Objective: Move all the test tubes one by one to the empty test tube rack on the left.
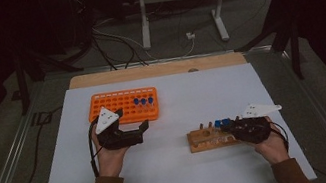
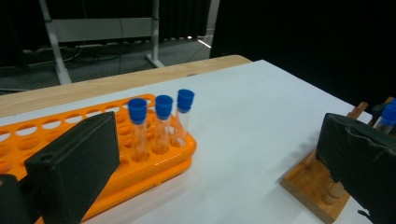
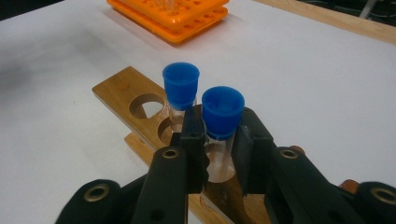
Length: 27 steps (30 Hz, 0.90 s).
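Tubes are moving between racks, I'd judge: three blue-capped ones stand in the orange rack (image 1: 123, 106), two at the wooden rack (image 1: 208, 138) on the desk (image 1: 191, 91). The right tool (image 3: 218, 140) is closed around the nearer tube (image 3: 222, 123), just below its cap, over a hole beside the other tube (image 3: 180, 91). The left tool (image 1: 133, 133) hangs wide open, empty, beside the orange rack.

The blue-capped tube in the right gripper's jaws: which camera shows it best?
The right gripper view: the tube stands close up, clamped by the right gripper. The high view shows tiny blue caps; the left gripper view, one cap at the edge.
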Each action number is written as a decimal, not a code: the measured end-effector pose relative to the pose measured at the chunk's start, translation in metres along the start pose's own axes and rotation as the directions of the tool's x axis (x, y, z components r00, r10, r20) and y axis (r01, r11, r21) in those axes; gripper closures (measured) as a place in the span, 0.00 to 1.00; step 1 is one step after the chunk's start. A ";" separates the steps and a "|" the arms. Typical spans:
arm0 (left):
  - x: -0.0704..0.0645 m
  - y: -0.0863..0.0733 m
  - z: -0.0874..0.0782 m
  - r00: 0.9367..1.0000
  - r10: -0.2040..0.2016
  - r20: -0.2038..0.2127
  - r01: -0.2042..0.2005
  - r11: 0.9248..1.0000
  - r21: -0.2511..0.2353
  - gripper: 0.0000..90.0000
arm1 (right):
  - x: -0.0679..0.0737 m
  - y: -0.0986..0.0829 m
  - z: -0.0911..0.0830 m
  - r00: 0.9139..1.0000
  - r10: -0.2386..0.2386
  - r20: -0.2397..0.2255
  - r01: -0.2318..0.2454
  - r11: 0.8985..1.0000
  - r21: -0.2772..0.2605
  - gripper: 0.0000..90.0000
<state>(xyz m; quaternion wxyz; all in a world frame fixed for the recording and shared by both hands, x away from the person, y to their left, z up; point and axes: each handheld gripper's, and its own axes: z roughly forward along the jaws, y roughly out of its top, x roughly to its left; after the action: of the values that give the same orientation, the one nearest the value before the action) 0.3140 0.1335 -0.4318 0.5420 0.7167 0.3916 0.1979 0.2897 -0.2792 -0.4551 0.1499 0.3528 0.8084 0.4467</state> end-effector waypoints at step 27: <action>-0.027 0.000 0.016 0.997 0.048 0.058 -0.050 0.998 0.036 0.01 | -0.005 0.044 -0.047 0.997 0.062 0.042 -0.055 0.989 -0.136 0.85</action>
<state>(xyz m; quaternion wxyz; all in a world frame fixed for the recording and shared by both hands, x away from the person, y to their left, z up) 0.3084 0.1021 -0.4337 0.5344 0.7415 0.3620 0.1830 0.2864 -0.2956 -0.3930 0.1790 0.3756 0.7620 0.4963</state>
